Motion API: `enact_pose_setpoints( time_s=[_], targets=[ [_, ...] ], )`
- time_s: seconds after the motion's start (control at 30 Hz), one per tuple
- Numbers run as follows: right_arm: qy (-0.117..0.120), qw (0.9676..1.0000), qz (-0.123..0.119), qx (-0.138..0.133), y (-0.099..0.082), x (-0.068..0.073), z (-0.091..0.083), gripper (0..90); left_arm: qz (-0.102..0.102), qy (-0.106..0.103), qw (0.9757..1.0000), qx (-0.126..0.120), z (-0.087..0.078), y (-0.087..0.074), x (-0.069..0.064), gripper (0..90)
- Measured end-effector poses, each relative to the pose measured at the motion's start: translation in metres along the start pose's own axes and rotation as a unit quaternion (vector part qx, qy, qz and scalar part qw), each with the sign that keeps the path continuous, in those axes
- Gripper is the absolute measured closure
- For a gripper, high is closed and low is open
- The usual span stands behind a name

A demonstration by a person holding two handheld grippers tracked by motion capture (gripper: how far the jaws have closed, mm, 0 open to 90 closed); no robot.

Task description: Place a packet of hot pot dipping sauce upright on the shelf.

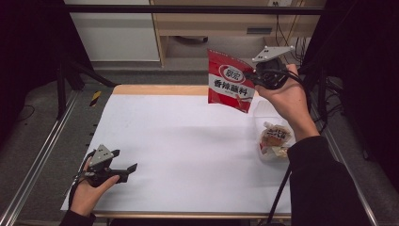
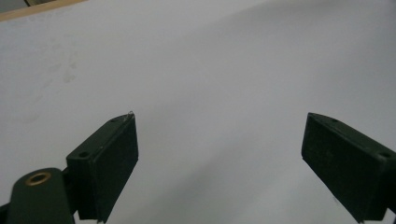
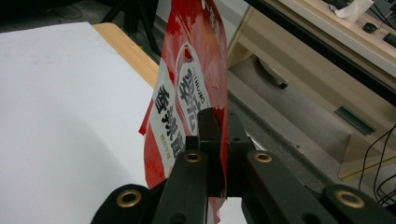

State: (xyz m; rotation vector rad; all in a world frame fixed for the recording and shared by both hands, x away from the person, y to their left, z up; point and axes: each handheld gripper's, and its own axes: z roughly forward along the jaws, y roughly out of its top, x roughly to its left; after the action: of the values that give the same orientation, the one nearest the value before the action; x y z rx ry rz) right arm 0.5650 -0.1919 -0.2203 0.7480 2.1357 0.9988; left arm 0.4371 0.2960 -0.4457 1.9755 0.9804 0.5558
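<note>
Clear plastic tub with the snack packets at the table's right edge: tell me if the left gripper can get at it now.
Probably yes. The left gripper is open and holds nothing, and bare white table sheet lies between it and the clear plastic tub. The right forearm beside the tub could crowd it.

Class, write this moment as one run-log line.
right gripper: shut on red packet, held above table | left gripper: open, low over white sheet | clear tub: holds snack packets
</note>
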Motion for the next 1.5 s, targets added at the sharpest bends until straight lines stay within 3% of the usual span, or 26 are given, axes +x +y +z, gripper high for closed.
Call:
enact_pose_setpoints(
  time_s=[0.3,0.67,0.87,1.5],
  targets=[
    [-0.009,0.9998,0.016,0.000,-0.007,-0.013,0.000,89.6,-0.001,0.003,1.0000,0.001,0.000,-0.001,0.001,10.8],
    [-0.026,0.9990,0.036,0.001,-0.022,-0.028,-0.015,89.7,0.000,0.005,1.0000,0.002,0.000,-0.001,0.001,10.8],
    [-0.032,0.9983,0.048,0.000,-0.037,-0.036,-0.024,89.7,0.012,0.005,0.9999,0.007,0.001,0.000,0.000,10.8],
    [-0.061,0.9945,0.080,0.028,-0.091,-0.065,-0.048,89.6,0.014,0.005,0.9998,0.010,0.002,0.000,0.000,10.8]
  ],
)
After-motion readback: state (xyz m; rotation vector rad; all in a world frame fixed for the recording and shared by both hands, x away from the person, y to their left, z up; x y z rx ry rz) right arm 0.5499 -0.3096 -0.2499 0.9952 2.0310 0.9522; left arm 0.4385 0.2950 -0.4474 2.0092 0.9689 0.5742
